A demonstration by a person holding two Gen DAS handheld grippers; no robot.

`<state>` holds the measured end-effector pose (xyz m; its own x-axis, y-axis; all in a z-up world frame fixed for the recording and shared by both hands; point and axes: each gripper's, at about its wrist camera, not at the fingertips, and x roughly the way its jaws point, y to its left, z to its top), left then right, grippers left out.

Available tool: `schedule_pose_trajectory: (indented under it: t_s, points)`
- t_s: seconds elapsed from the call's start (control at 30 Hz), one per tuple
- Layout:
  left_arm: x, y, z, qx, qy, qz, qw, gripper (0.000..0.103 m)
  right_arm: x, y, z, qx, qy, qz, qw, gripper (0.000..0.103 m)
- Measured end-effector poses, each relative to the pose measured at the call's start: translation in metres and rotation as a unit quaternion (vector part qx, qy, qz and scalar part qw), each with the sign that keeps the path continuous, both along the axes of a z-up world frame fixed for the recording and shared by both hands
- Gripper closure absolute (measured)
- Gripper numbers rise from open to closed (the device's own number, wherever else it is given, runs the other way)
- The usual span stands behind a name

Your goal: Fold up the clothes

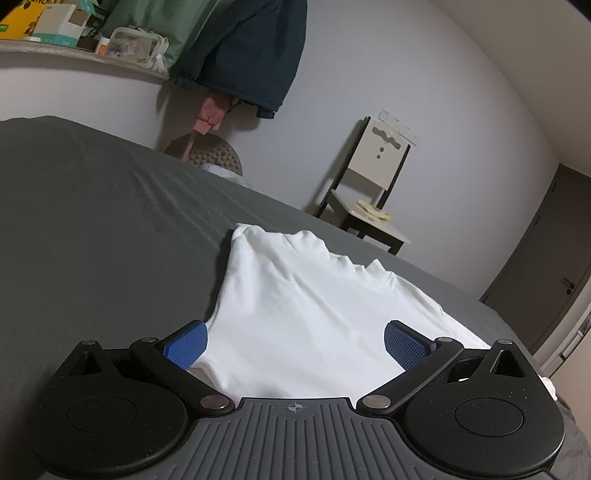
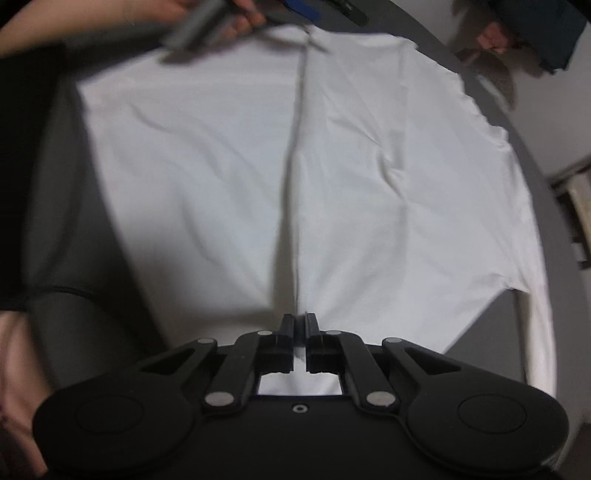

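Left gripper [image 1: 293, 341]: jaws spread wide, blue pads [image 1: 186, 345] well apart, nothing clamped. It sits low at the near edge of one white shirt [image 1: 295, 310]; the cloth runs between the pads, but I can't tell if either pad touches it.

Right gripper [image 2: 300, 325]: jaws almost fully closed, only a thin slit left, pinching the shirt [image 2: 369, 166] at its near hem. White cloth shows in the slit and behind the fingers [image 2: 286, 328]. A raised fold line runs from the pinch straight toward 12 o'clock across the shirt.

Shirt: one, lying spread on the gray bed [image 1: 92, 206]. In the right wrist view it fills most of the frame, with bare sheet [image 2: 74, 192] at 9 o'clock and a strip at 3 o'clock.

At 11 o'clock in the right wrist view, a hand [image 2: 236, 22] holds the other gripper at the shirt's far edge; blurred, no detail. At 8 o'clock a second hand [image 2: 14, 369] is partly visible past a black sleeve [image 2: 26, 155].

Background, left wrist view: one chair [image 1: 373, 192] at 1 o'clock against the wall, one dark jacket [image 1: 255, 51] hanging at 12 o'clock, one shelf [image 1: 77, 55] at 11 o'clock with boxes and a clear bag, one dark door [image 1: 543, 254] at 3 o'clock.
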<state>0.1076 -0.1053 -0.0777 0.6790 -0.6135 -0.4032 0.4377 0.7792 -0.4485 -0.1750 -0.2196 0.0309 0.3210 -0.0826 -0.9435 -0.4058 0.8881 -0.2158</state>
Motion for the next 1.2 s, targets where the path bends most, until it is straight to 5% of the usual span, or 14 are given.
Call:
schedule_pose_trajectory:
  t_s: [0.23, 0.43, 0.7, 0.83, 1.03, 1.17, 1.2]
  points:
    - [-0.002, -0.003, -0.001, 0.003, 0.0, -0.014, 0.9999, 0.0, 0.008, 0.007, -0.033, 0.008, 0.04, -0.011, 0.999, 0.092]
    - [-0.005, -0.007, 0.0, -0.001, -0.003, -0.028, 0.9996, 0.0, 0.008, -0.04, -0.006, 0.076, -0.001, -0.103, 0.992, 0.072]
    - [-0.01, -0.013, 0.001, 0.004, -0.014, -0.055, 0.9984, 0.0, 0.012, -0.122, -0.02, 0.128, -0.027, -0.276, 0.952, 0.073]
    - [-0.014, -0.017, 0.003, 0.022, -0.026, -0.067, 0.9972, 0.0, 0.014, -0.122, -0.02, 0.139, -0.026, -0.287, 0.947, 0.096]
    - [-0.015, -0.018, 0.002, 0.026, -0.019, -0.07, 0.9971, 0.0, 0.016, -0.121, -0.021, 0.157, -0.025, -0.305, 0.939, 0.098]
    - [-0.015, -0.016, 0.001, 0.026, -0.012, -0.069, 0.9972, 0.0, 0.017, -0.121, -0.022, 0.168, -0.024, -0.316, 0.933, 0.068]
    - [-0.015, -0.016, 0.001, 0.026, -0.013, -0.069, 0.9972, 0.0, 0.017, -0.121, -0.022, 0.171, -0.024, -0.319, 0.932, 0.068]
